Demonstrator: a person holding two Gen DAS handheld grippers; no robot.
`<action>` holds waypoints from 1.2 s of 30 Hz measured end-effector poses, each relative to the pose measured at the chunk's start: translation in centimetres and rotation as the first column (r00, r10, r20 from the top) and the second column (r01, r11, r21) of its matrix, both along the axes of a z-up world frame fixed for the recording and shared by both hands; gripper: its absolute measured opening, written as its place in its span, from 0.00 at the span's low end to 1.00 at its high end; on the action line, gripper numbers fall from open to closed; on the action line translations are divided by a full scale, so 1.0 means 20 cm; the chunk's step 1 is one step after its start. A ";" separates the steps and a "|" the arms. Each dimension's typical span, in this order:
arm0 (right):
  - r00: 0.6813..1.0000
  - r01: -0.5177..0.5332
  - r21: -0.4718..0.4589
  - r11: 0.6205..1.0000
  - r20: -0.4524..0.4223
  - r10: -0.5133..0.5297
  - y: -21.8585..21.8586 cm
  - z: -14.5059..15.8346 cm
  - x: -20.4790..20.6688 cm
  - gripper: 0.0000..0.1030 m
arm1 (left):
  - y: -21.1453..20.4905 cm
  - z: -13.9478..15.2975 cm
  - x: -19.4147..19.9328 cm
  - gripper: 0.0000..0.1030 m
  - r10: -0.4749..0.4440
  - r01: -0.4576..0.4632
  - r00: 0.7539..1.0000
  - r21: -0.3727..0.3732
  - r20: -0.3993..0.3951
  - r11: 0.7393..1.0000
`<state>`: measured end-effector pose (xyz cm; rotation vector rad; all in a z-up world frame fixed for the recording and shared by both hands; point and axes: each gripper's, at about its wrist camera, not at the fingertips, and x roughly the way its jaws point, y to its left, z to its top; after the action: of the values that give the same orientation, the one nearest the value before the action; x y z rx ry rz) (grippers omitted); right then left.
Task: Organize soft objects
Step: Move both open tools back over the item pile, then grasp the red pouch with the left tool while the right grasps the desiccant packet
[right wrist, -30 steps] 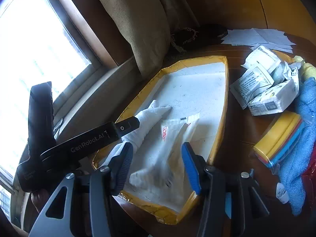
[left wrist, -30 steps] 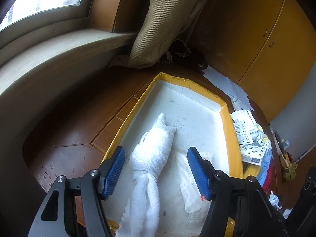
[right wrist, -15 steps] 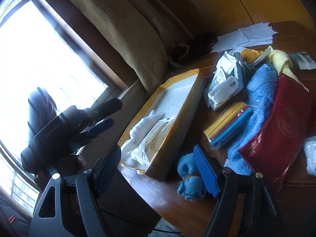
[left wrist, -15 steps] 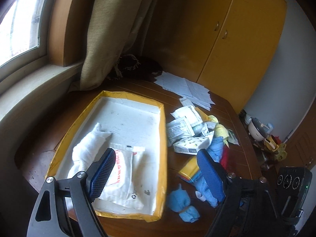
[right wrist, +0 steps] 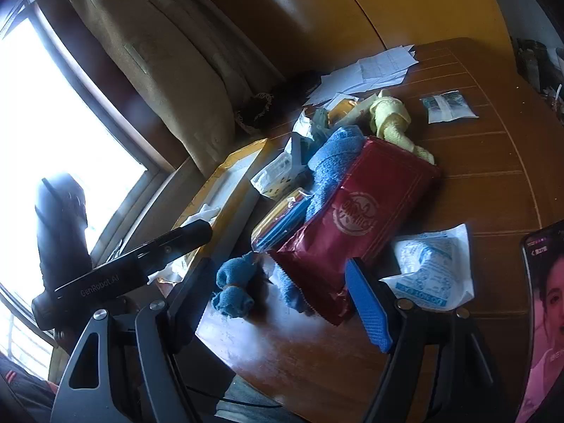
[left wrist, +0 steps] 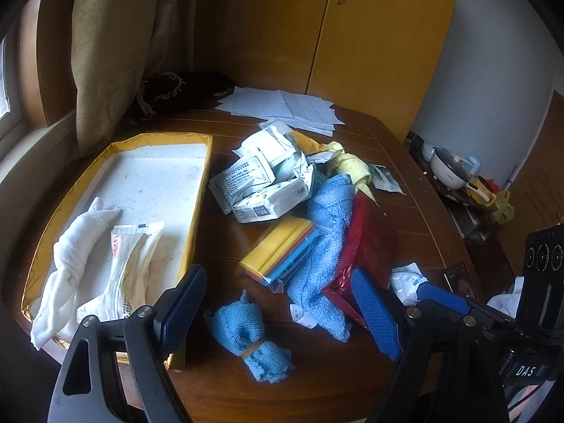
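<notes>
A yellow-rimmed white tray (left wrist: 201, 190) holds a knotted white towel (left wrist: 77, 246) and a plastic packet (left wrist: 130, 264). To its right lies a pile: a blue towel (left wrist: 324, 239), a red pouch (left wrist: 370, 243), a yellow knotted cloth (left wrist: 352, 169) and a bagged yellow-and-blue pack (left wrist: 278, 250). A small tied blue cloth (left wrist: 250, 338) lies alone near the table's front edge. My left gripper (left wrist: 278, 308) hangs open above it, touching nothing. My right gripper (right wrist: 282, 298) is open over the blue cloth (right wrist: 232, 285) and the red pouch (right wrist: 363, 218), holding nothing.
White tissue packets (left wrist: 264, 190) and loose papers (left wrist: 282, 105) lie behind the pile. A white packet (right wrist: 430, 264) and a phone (right wrist: 543, 317) sit at the right. A curtain (left wrist: 116, 53) and window sill bound the left; a yellow cupboard (left wrist: 352, 35) stands behind.
Both grippers swung right, from over the tray to the pile, and their jaws spread wider. The white towel and the packet stay in the tray.
</notes>
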<state>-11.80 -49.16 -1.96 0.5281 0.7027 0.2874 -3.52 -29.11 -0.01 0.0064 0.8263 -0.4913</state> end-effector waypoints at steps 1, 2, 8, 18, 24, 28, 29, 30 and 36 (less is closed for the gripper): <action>1.000 0.010 -0.009 1.000 -0.002 -0.010 -0.02 0.00 0.00 0.73 | -0.01 0.00 0.00 0.85 -0.007 0.007 1.000 0.000 -0.001 1.000; 1.000 0.020 -0.017 1.000 -0.003 -0.020 -0.04 0.01 0.00 0.73 | -0.02 0.00 -0.01 0.85 -0.015 0.015 1.000 -0.002 -0.003 1.000; 0.990 0.132 -0.114 0.985 -0.035 -0.137 -0.15 0.02 0.03 0.73 | -0.07 -0.01 0.00 0.85 -0.044 0.044 0.999 0.006 0.005 0.999; 0.969 0.207 -0.177 0.962 -0.099 -0.227 -0.23 -0.06 0.09 0.73 | -0.15 -0.02 0.01 0.85 -0.081 0.081 0.997 0.025 0.004 0.996; 0.960 0.211 -0.176 0.961 -0.147 -0.238 -0.27 -0.13 0.11 0.64 | -0.23 -0.03 0.03 0.85 -0.122 0.122 0.992 0.044 0.003 0.992; 0.953 0.215 -0.177 0.960 -0.175 -0.246 -0.28 -0.18 0.12 0.56 | -0.32 -0.07 0.08 0.85 -0.180 0.182 0.983 0.042 -0.038 0.982; 0.953 0.215 -0.181 0.960 -0.177 -0.247 -0.28 -0.19 0.11 0.54 | -0.36 -0.08 0.10 0.85 -0.188 0.191 0.981 0.048 -0.049 0.980; 0.952 0.215 -0.189 0.958 -0.178 -0.249 -0.27 -0.19 0.11 0.49 | -0.39 -0.09 0.11 0.85 -0.200 0.202 0.978 0.050 -0.057 0.978; 0.950 0.218 -0.243 0.945 -0.169 -0.262 -0.24 -0.20 0.09 0.37 | -0.59 -0.16 0.17 0.85 -0.282 0.289 0.955 0.077 -0.097 0.954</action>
<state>-9.97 -54.03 -5.97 0.4270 0.8437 -0.0759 -0.02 -40.82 -3.31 0.1929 0.9367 -0.7305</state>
